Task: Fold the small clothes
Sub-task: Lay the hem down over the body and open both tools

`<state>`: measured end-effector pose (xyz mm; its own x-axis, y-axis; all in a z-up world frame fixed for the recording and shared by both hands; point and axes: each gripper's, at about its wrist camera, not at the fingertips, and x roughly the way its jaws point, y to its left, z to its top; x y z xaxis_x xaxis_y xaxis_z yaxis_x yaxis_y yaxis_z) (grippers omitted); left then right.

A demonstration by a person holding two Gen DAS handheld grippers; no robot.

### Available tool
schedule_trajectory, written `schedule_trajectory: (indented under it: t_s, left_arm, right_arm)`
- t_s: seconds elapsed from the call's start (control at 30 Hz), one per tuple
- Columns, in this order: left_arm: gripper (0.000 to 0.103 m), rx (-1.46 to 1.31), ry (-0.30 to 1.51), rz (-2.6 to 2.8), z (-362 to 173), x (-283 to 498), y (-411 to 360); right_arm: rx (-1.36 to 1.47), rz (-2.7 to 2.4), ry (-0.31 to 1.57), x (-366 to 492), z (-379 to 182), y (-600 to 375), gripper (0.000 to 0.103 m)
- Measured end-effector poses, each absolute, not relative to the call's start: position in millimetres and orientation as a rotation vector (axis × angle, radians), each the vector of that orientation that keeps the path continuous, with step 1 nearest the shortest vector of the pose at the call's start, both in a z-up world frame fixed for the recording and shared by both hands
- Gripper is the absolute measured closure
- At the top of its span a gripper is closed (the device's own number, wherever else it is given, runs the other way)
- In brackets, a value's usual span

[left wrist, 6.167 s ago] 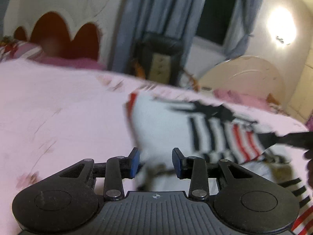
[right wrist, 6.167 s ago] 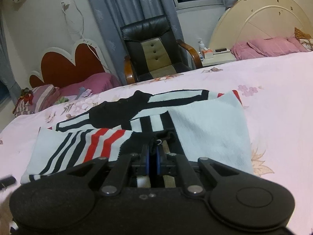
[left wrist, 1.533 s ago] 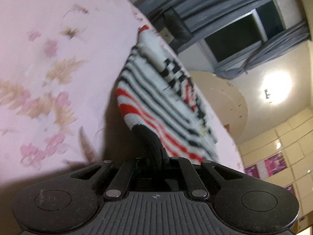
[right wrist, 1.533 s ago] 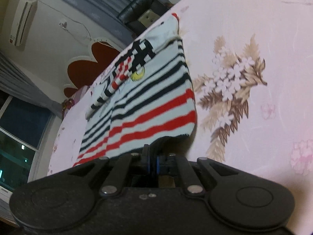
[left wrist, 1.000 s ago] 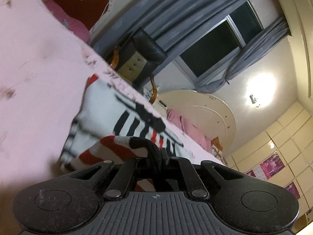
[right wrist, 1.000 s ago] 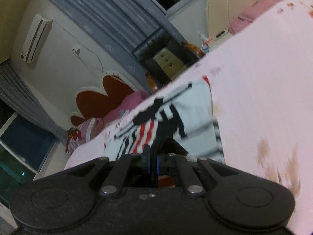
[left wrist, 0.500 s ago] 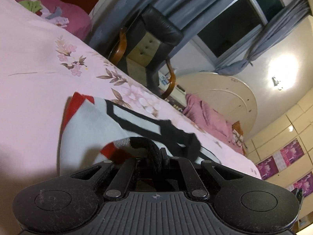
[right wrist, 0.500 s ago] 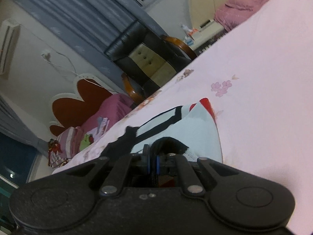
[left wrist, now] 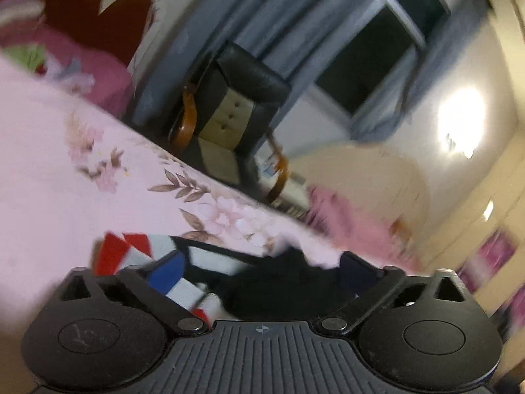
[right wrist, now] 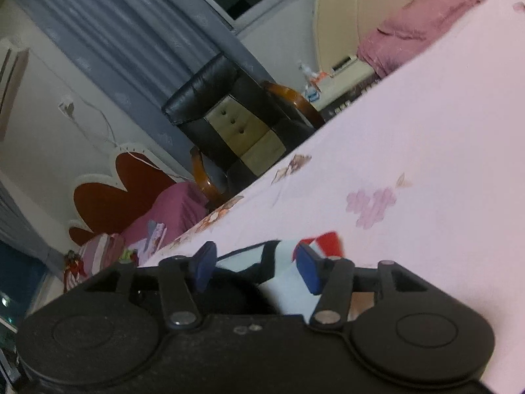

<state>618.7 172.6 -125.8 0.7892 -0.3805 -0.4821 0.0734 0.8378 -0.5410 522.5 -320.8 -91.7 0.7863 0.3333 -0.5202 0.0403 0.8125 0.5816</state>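
Both grippers sit low over the pink flowered bedsheet [left wrist: 49,203], right at the striped sweater [left wrist: 210,259], which lies flat on the sheet just in front of them. The left gripper [left wrist: 262,272] has just been opening its jaws; they stand wide apart, and the sweater's black edge lies loose between the blue pads [left wrist: 167,271] without being pressed. A red corner of the sweater shows just beyond the left pad. The right gripper [right wrist: 256,267] has also just been opening its jaws; they stand partly apart, with the sweater's black-and-white fold between them and no pad clamping it. From the right wrist view, the sweater's red corner lies just past the right-hand pad. Beyond the sweater, across the sheet, a black armchair [right wrist: 229,121] stands against grey curtains [right wrist: 131,39]. A red headboard [right wrist: 111,193] lies to the left of the armchair.
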Motion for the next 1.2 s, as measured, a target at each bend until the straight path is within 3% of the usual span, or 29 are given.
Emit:
schedule_trajectory:
  t_s: [0.03,0.1,0.27,0.33,0.37,0.4,0.63,0.83,0.9,0.97,1.0,1.03,1.13,1.2]
  left_arm:
    - [0.028,-0.473,0.65,-0.258,-126,623,169]
    - [0.038,-0.335,0.725,-0.242,-128,632,156]
    - [0.058,-0.072,0.792,-0.197,-134,635,124]
    - [0.092,-0.039,0.773,-0.154,-132,633,122]
    - [0.097,-0.051,0.757,-0.136,-130,630,124]
    - [0.097,-0.086,0.739,-0.125,-130,627,129]
    - [0.097,-0.09,0.551,0.002,-121,599,137]
    - [0.097,-0.035,0.682,0.055,-139,622,129]
    - [0.094,-0.038,0.689,0.044,-136,623,131]
    - [0.059,-0.103,0.658,0.046,-125,616,142]
    - [0.021,-0.113,0.615,0.06,-119,609,141]
    - [0.014,-0.105,0.539,0.07,-111,600,135]
    - [0.015,-0.106,0.543,-0.063,-99,608,101]
    - [0.015,-0.087,0.587,-0.189,-99,617,64]
  right_arm:
    - [0.579,0.177,0.659,523,-90,-319,0.057]
    - [0.506,0.203,0.681,526,-88,-312,0.06]
    - [0.265,0.204,0.762,537,-92,-275,0.065]
    - [0.147,0.184,0.778,539,-97,-259,0.076]
    - [0.107,0.187,0.765,536,-97,-253,0.084]
    - [0.081,0.193,0.759,535,-96,-248,0.097]
    - [-0.005,0.155,0.61,527,-69,-242,0.098]
    - [-0.047,0.093,0.729,552,-107,-242,0.097]
    - [-0.027,0.09,0.756,557,-104,-242,0.094]
    - [-0.031,0.079,0.744,555,-90,-240,0.072]
    - [-0.047,0.08,0.699,547,-81,-236,0.056]
    - [-0.059,0.102,0.64,537,-71,-231,0.053]
    - [-0.058,0.234,0.667,532,-63,-202,0.072]
    - [-0.077,0.266,0.716,536,-72,-173,0.074]
